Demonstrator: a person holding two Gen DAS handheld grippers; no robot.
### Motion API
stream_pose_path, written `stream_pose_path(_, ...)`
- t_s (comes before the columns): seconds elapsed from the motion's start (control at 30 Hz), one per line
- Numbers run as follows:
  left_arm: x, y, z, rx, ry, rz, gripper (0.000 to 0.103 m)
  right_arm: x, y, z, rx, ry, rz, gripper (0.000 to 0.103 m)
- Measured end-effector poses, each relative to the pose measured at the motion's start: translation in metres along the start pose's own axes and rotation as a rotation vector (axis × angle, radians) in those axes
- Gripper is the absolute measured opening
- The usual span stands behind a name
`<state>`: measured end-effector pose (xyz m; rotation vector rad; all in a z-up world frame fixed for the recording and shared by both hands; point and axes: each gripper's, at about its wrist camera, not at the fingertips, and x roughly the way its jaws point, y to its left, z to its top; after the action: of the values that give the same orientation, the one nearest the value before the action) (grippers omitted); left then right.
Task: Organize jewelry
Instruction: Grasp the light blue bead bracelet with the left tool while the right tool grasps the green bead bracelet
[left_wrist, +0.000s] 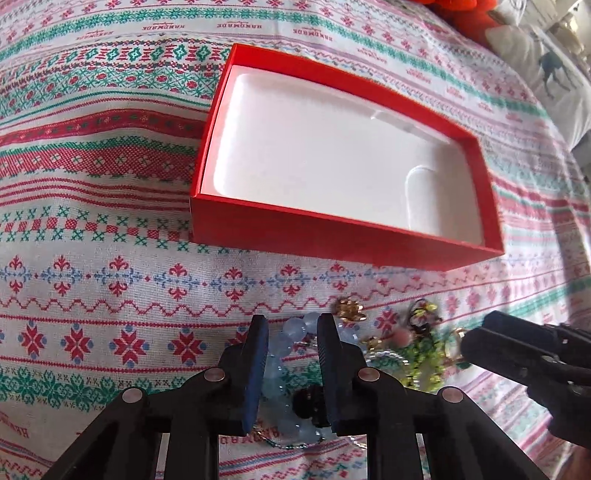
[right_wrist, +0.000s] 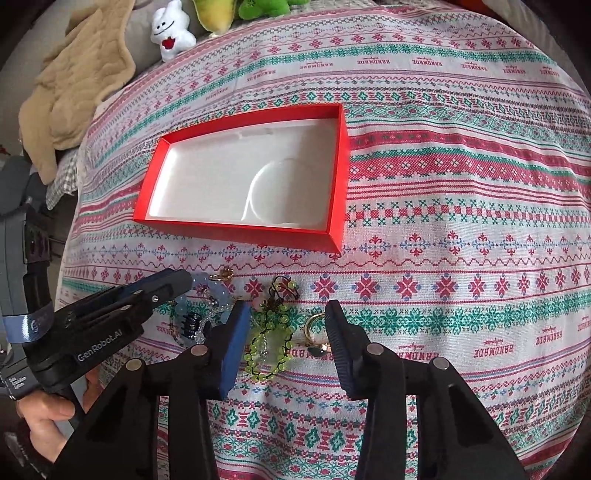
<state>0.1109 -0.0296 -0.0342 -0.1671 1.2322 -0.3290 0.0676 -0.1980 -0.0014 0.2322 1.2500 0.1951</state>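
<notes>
An open red box (left_wrist: 332, 236) with a white moulded liner lies on the patterned cloth; it also shows in the right wrist view (right_wrist: 236, 227). Jewelry lies in a heap in front of it. My left gripper (left_wrist: 291, 325) is open, its jaws on either side of a pale blue bead bracelet (left_wrist: 295, 328), also seen from the right wrist (right_wrist: 221, 295). My right gripper (right_wrist: 288, 314) is open over a green bead bracelet (right_wrist: 269, 343), with a gold ring (right_wrist: 314, 325) by its right finger. The green bracelet (left_wrist: 424, 354) shows in the left wrist view too.
A black hair clip (right_wrist: 192, 323) and gold pieces (left_wrist: 349, 310) lie in the heap. Plush toys (right_wrist: 171, 31) and a beige blanket (right_wrist: 74, 88) lie beyond the far left edge. The patterned cloth (right_wrist: 461, 221) stretches to the right.
</notes>
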Motion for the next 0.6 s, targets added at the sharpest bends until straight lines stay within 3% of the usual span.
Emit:
stream_pose_path(0.2,0.012,-0.004,0.000,0.024,0.007,0.076,0.020,0.007,0.005,-0.003,-0.006,0.022,0.018,0.033)
stream_pose_path(0.3,0.012,-0.006,0.002,0.020,-0.002,0.088,0.009,0.014,0.008,-0.002,-0.002,0.040,0.035,0.029)
stream_pose_path(0.5,0.001,0.000,-0.001,0.002,-0.011,0.083,0.009,0.031,0.008,-0.001,0.000,0.073,0.010,0.026)
stream_pose_path(0.6,-0.006,0.003,-0.003,0.001,-0.024,0.081,0.009,0.038,0.008,0.000,-0.014,0.079,-0.018,0.016)
